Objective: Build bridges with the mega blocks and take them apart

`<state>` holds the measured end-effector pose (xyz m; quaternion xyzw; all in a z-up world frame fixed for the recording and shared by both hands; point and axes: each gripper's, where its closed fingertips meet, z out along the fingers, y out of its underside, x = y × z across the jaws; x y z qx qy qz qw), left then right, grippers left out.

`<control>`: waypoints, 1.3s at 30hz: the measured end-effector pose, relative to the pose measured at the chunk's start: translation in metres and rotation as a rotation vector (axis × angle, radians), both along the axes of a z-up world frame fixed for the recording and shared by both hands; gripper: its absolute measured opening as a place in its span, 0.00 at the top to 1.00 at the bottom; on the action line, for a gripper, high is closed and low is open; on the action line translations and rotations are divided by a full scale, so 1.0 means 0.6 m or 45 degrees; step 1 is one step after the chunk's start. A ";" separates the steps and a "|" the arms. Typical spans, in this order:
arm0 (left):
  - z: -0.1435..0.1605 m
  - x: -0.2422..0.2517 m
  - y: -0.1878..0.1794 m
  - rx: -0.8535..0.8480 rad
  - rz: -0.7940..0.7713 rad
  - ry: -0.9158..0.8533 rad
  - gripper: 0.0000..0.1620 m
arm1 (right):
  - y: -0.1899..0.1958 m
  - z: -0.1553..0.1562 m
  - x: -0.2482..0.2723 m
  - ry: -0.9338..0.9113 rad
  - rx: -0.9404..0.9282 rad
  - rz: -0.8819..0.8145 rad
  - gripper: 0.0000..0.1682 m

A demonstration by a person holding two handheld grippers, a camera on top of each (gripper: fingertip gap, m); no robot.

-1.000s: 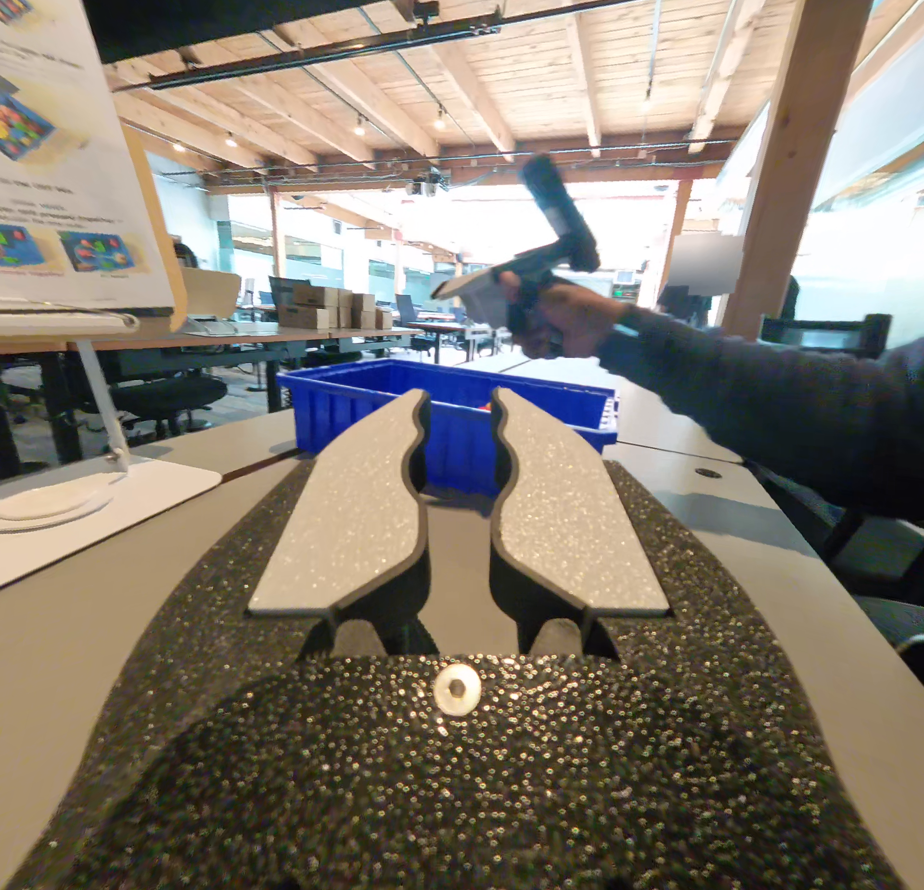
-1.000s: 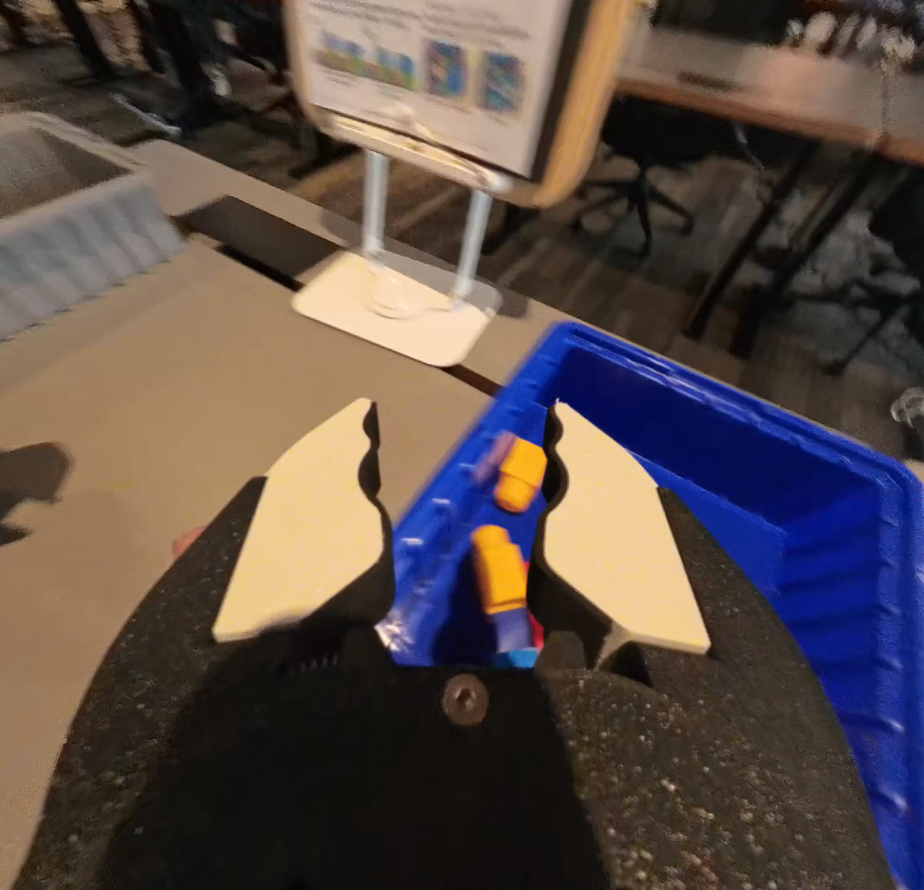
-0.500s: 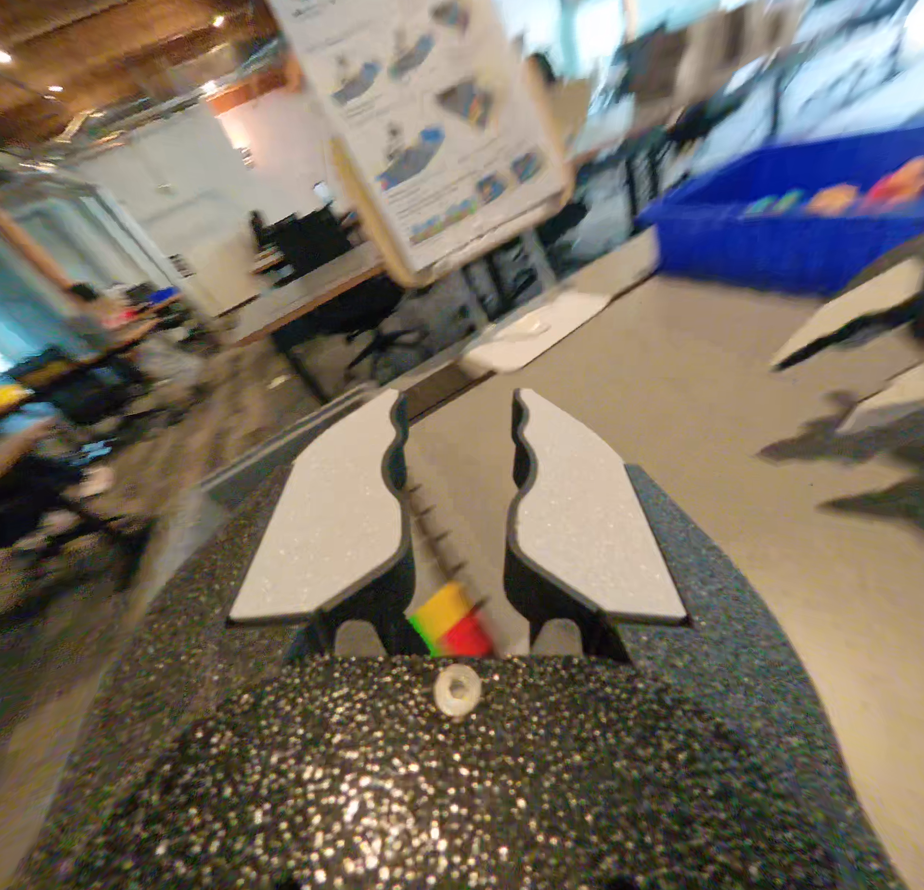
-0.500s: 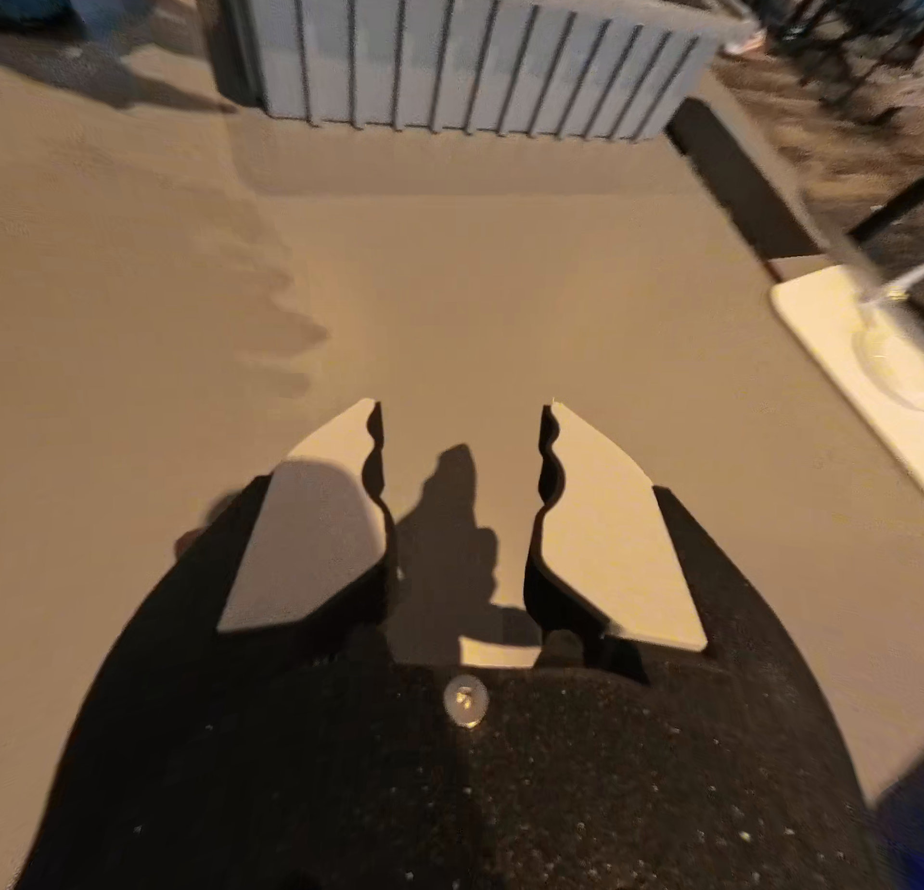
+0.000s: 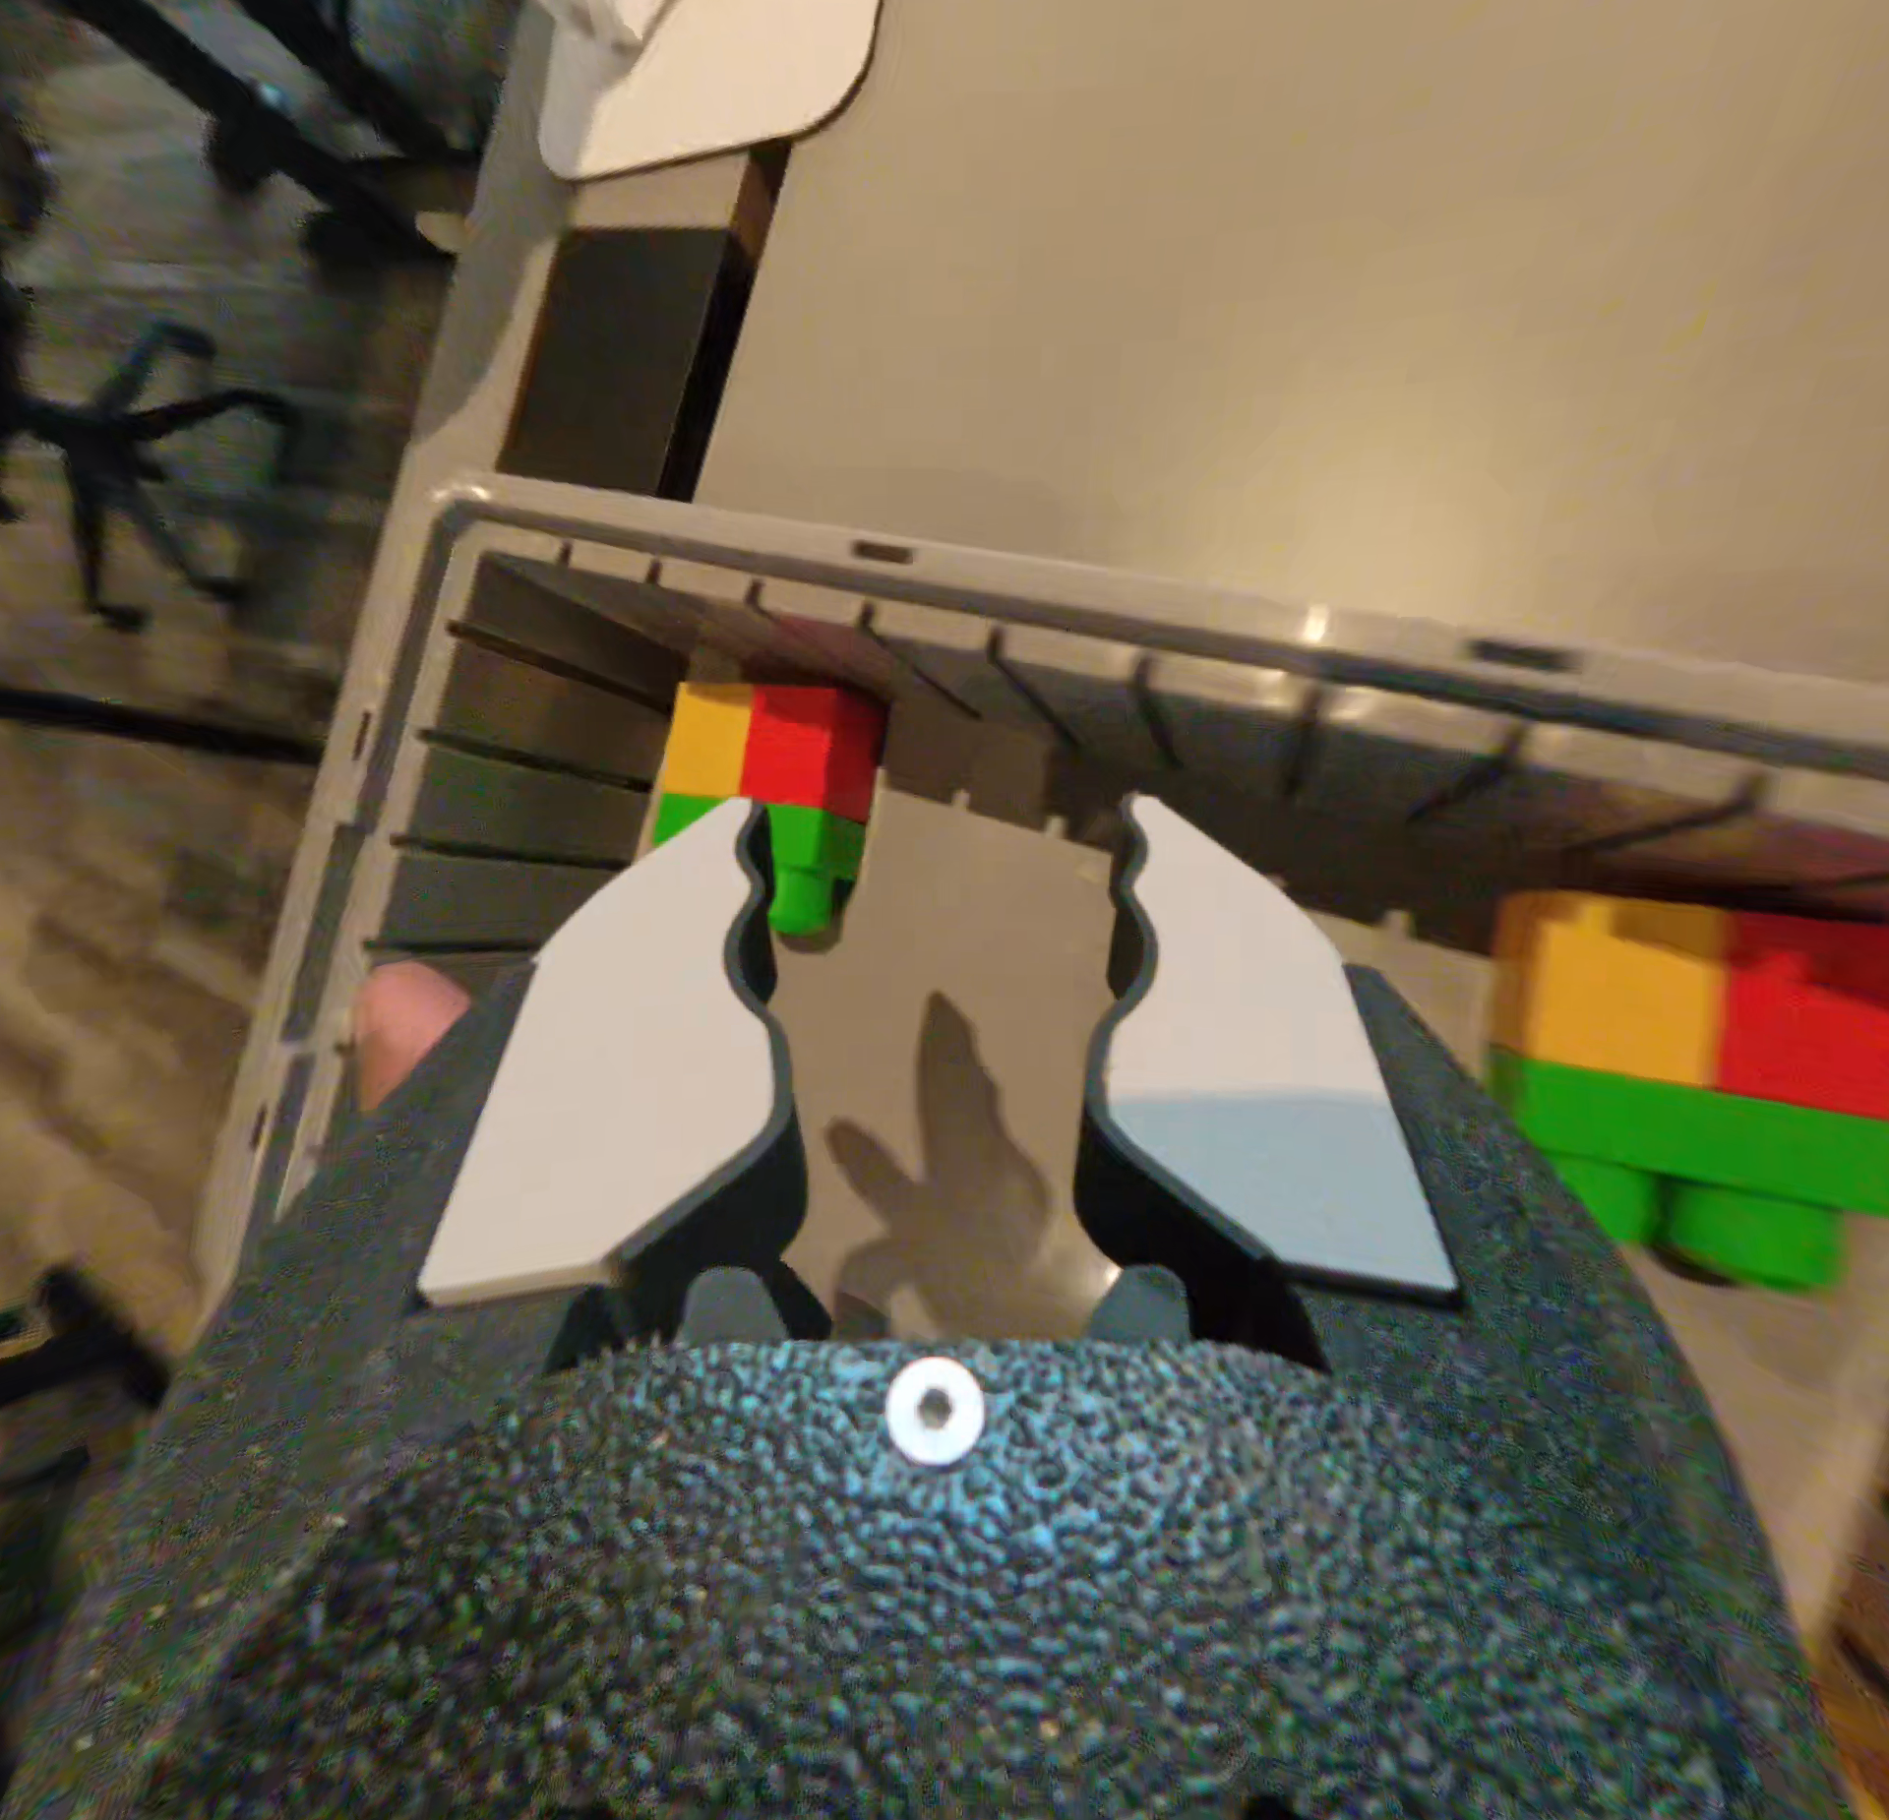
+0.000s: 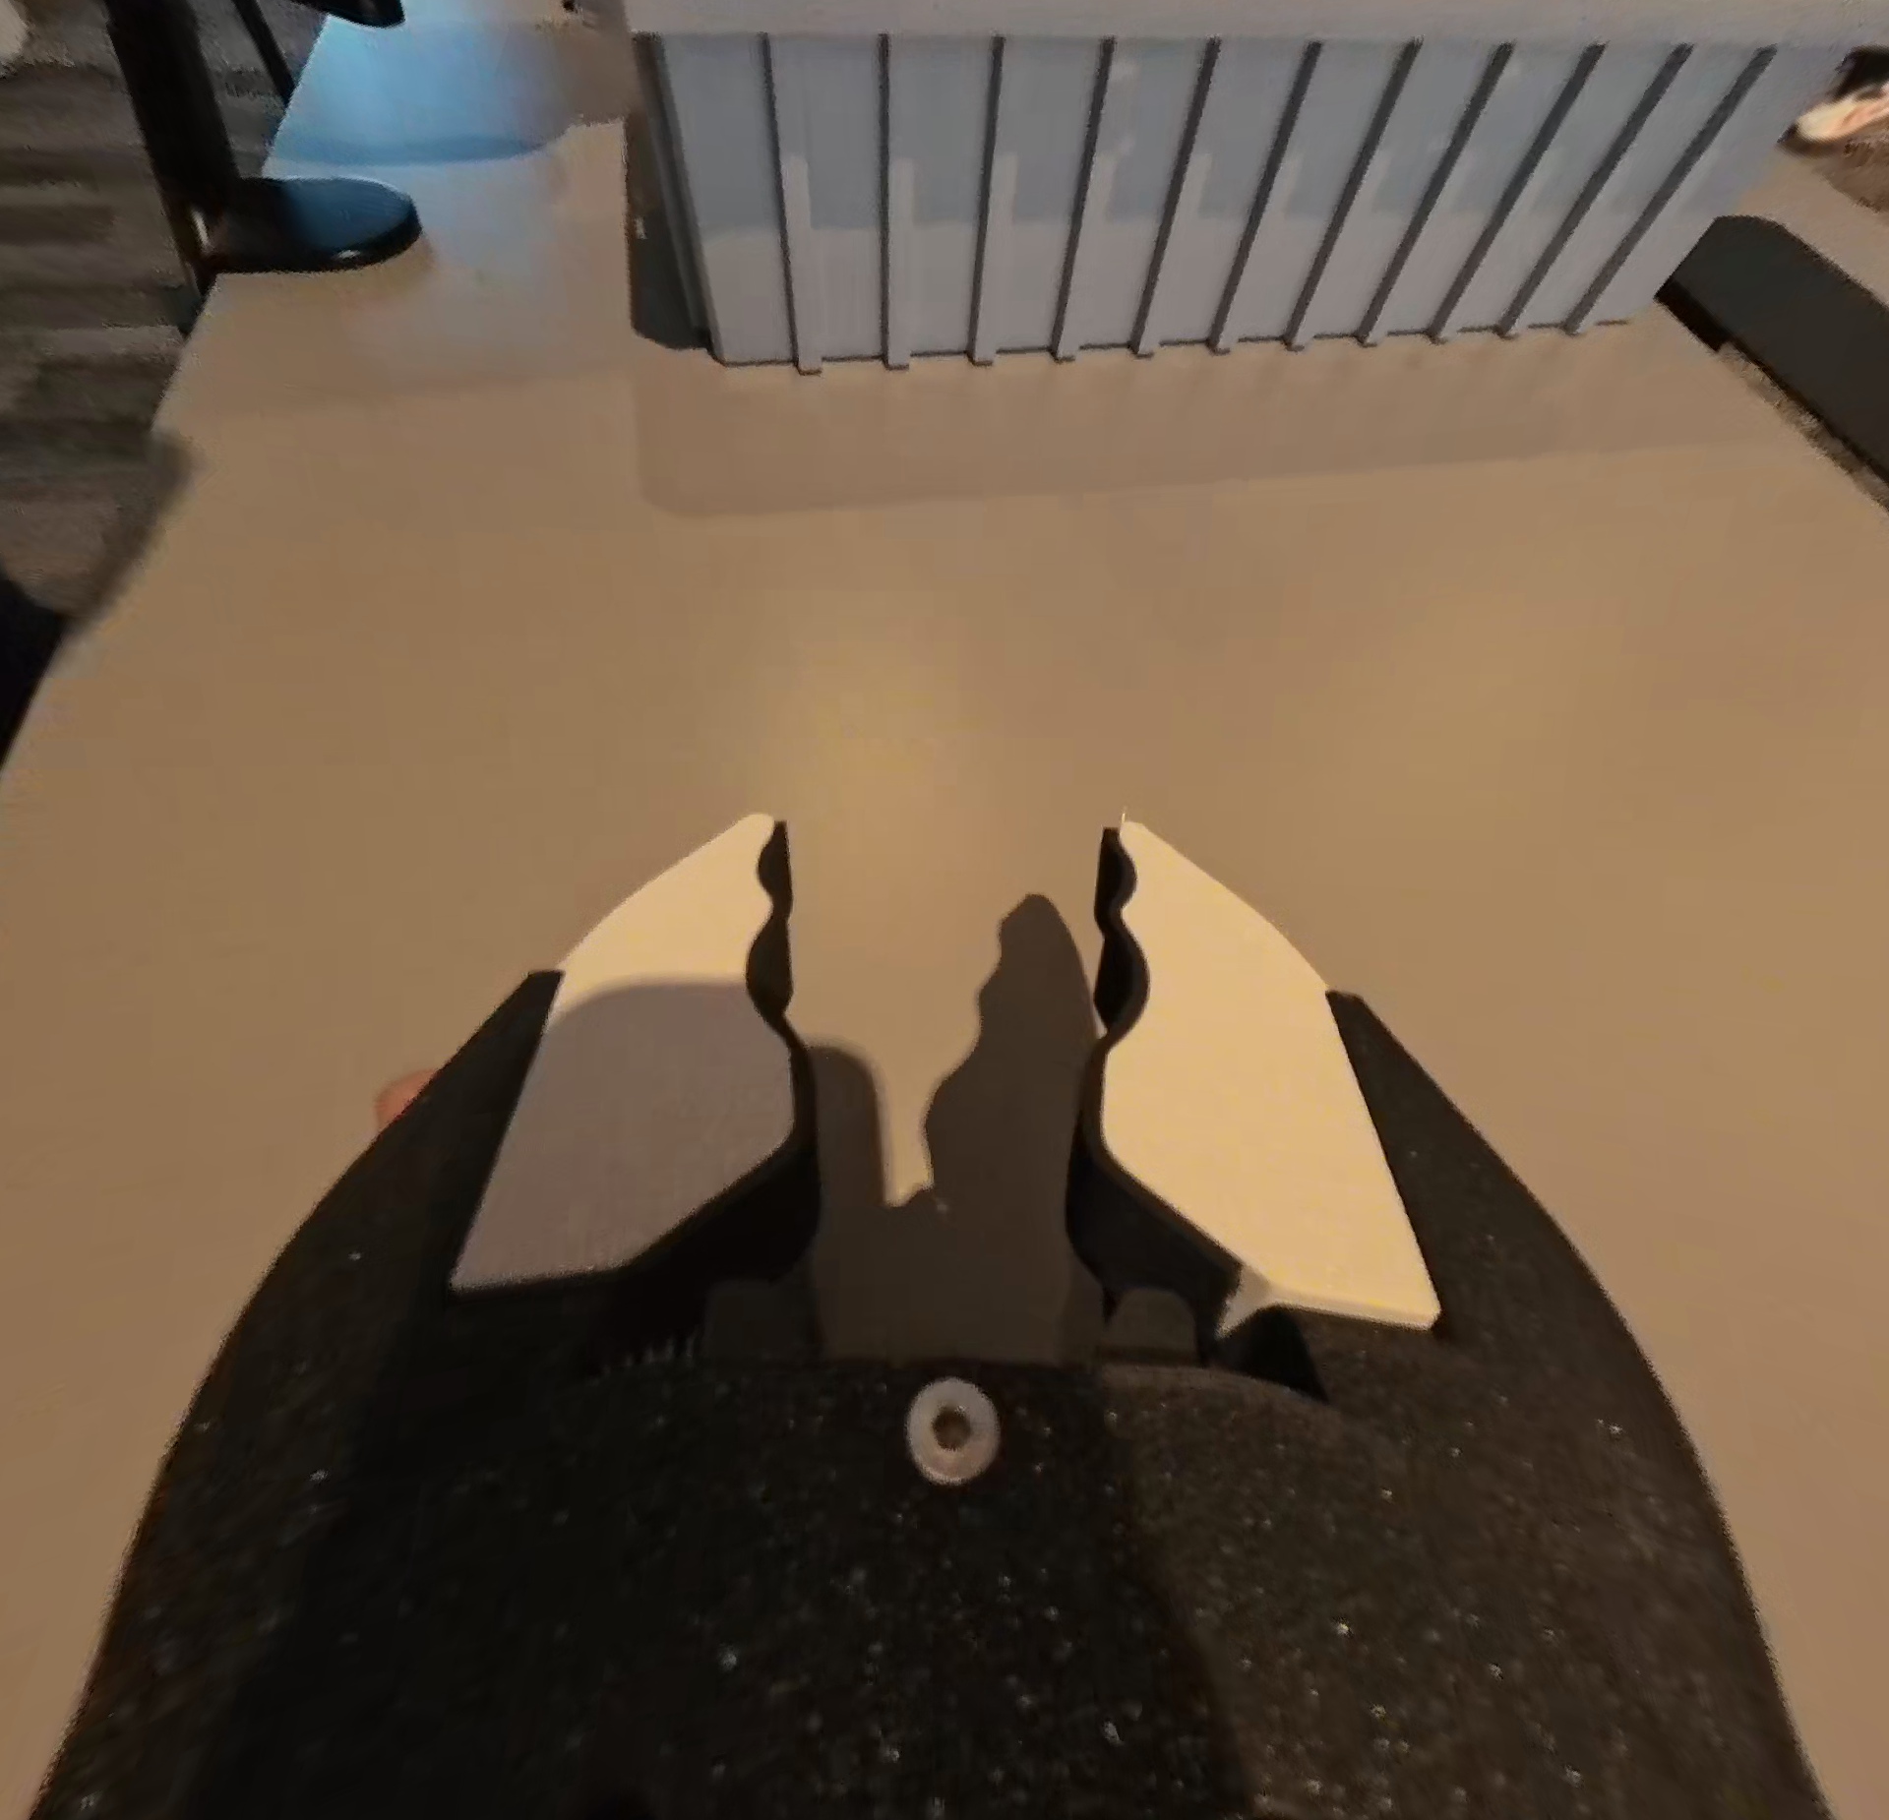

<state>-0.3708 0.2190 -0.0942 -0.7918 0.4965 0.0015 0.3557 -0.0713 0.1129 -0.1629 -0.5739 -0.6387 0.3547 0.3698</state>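
The left claw (image 5: 935, 831) is wide apart and holds nothing. It points down into a grey bin (image 5: 1022, 596) that stands on the worktop (image 5: 1329, 238). Just beyond its left fingertip, a small block stack (image 5: 777, 759) of yellow, red and green lies against the far wall of the bin. A second block stack (image 5: 1676, 1066) of the same colours lies to the right, apart from the claw. The right claw (image 6: 946, 831) is also apart and empty, above the bare worktop, with the grey bin farther ahead.

left gripper (image 5: 935, 815) and right gripper (image 6: 946, 831) gape, fingers empty.
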 end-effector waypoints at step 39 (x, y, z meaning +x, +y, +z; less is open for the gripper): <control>0.211 0.127 0.037 0.784 0.409 0.042 0.54 | 0.073 0.051 0.024 0.258 -0.272 -0.249 0.65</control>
